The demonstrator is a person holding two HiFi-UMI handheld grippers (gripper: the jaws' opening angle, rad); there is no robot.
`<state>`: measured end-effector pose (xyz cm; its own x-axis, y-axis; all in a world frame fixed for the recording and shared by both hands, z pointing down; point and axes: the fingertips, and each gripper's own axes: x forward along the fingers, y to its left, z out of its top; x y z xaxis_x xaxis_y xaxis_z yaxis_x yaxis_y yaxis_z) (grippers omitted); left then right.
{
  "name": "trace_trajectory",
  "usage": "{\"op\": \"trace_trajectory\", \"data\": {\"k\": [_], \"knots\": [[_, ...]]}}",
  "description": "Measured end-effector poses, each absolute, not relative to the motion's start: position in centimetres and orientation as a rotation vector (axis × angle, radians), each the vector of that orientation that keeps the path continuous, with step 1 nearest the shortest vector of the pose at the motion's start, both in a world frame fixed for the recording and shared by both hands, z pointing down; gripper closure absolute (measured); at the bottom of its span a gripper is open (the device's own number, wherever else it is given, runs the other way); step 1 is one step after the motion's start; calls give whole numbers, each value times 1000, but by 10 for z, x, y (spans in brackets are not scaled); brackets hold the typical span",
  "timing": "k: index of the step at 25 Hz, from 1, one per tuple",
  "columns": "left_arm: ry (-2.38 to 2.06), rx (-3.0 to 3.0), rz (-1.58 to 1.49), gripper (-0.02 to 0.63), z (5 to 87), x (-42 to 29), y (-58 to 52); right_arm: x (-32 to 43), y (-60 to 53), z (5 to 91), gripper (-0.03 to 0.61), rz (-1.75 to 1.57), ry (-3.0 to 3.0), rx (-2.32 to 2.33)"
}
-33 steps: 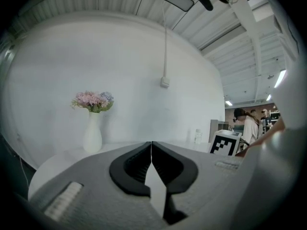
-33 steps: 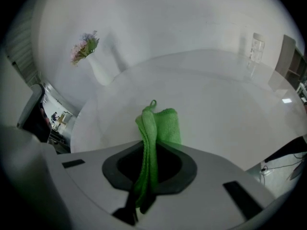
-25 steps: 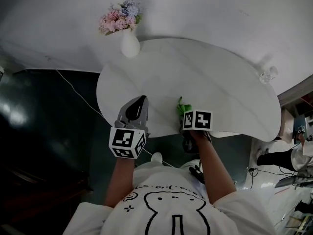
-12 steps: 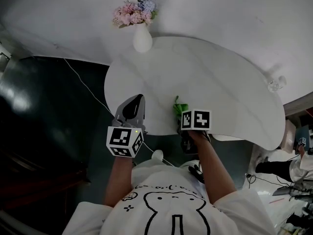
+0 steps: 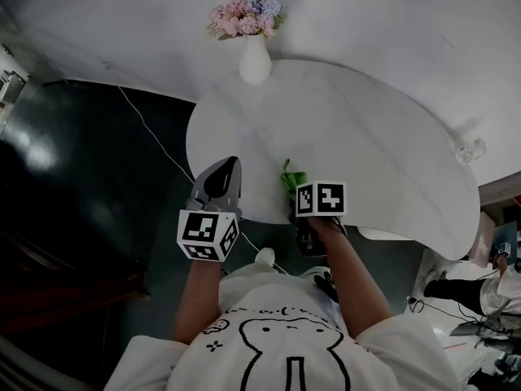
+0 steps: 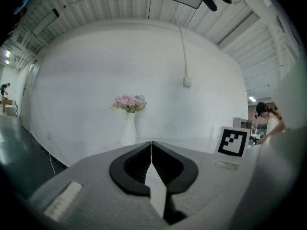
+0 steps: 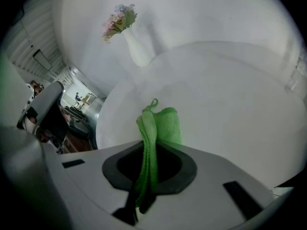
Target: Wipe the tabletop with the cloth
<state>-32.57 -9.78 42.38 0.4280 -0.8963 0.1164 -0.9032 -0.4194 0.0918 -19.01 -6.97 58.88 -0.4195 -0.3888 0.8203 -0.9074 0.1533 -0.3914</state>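
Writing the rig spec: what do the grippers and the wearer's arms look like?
The left gripper and right gripper have light grey shells with black-lined fingers. Each carries a white cube with black square markers. The person wears a white short-sleeved T-shirt, black cartoon print.

The cloth (image 7: 163, 121) is seen as green, nubbly knitted fabric. The tabletop (image 5: 350, 137) is shown white, smooth and faintly veined like stone. The vase (image 5: 254, 62) is finished smooth and white. Matt grey plastic is seen on the left gripper (image 6: 151, 145) and right gripper (image 7: 149, 145), with ribbed black pads (image 6: 136, 166). The floor (image 5: 73, 161) is dark and glossy.
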Motion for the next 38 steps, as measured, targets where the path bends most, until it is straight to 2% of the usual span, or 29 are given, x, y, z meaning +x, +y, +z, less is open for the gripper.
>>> {"op": "trace_trajectory", "data": {"k": [38], "knots": [[-1833, 2350, 61, 595, 427, -428, -80, -365, -56, 588, 537, 1345, -2078, 874]]}}
